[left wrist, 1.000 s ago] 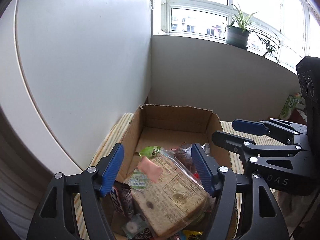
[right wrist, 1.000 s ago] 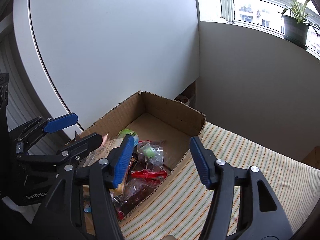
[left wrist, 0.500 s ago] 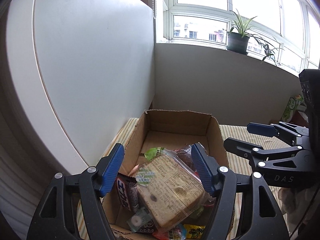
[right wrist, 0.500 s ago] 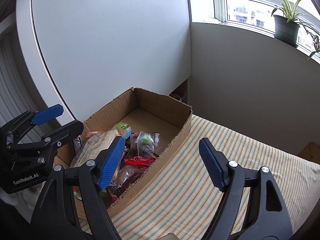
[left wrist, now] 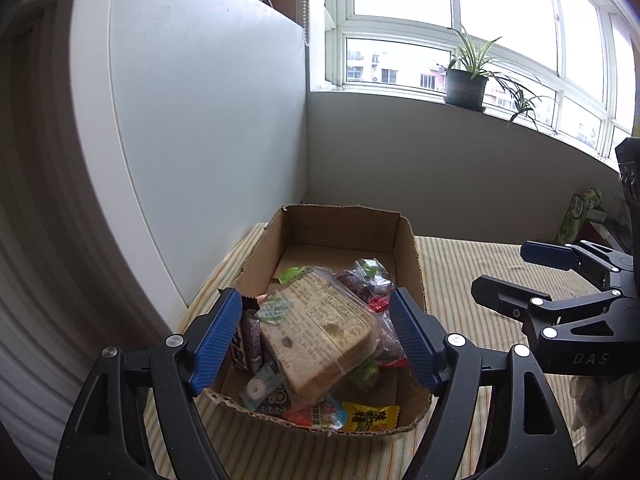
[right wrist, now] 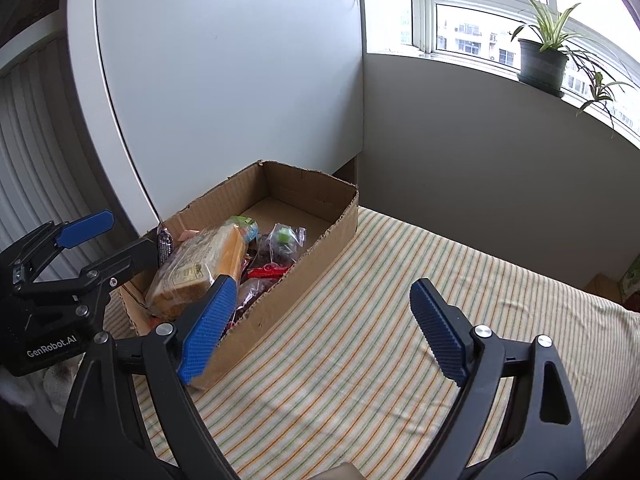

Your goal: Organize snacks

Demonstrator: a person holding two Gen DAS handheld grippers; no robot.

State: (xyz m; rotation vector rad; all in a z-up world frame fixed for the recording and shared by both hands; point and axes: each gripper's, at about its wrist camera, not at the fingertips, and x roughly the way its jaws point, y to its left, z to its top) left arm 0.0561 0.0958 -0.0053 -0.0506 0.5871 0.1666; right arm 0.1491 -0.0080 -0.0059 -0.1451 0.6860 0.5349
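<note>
An open cardboard box [left wrist: 408, 248] [right wrist: 316, 264] stands on a striped cloth and holds several snacks. A bagged loaf of sliced bread [left wrist: 320, 332] [right wrist: 200, 264] lies on top, over a yellow packet [left wrist: 370, 416], a mint packet [left wrist: 260, 390] and a bag of dark red fruit [left wrist: 364, 280]. My left gripper [left wrist: 314, 296] [right wrist: 130, 232] hovers over the box's near end. Its jaws are opening, and the pads touch nothing. My right gripper [right wrist: 323, 284] [left wrist: 500, 266] hangs over the cloth to the right of the box. Its jaws are also opening, with nothing between them.
A white panel [left wrist: 200, 140] rises close to the box's left side, and a grey wall [left wrist: 440, 168] stands behind it. A potted plant [left wrist: 466, 88] sits on the windowsill. A green carton [left wrist: 576, 216] stands at the far right. Striped cloth [right wrist: 400, 320] stretches right of the box.
Both grippers have drawn back from the box, so more of it shows. The right jaws have spread wider. The bread bag now lies lower in the box, away from the left pads.
</note>
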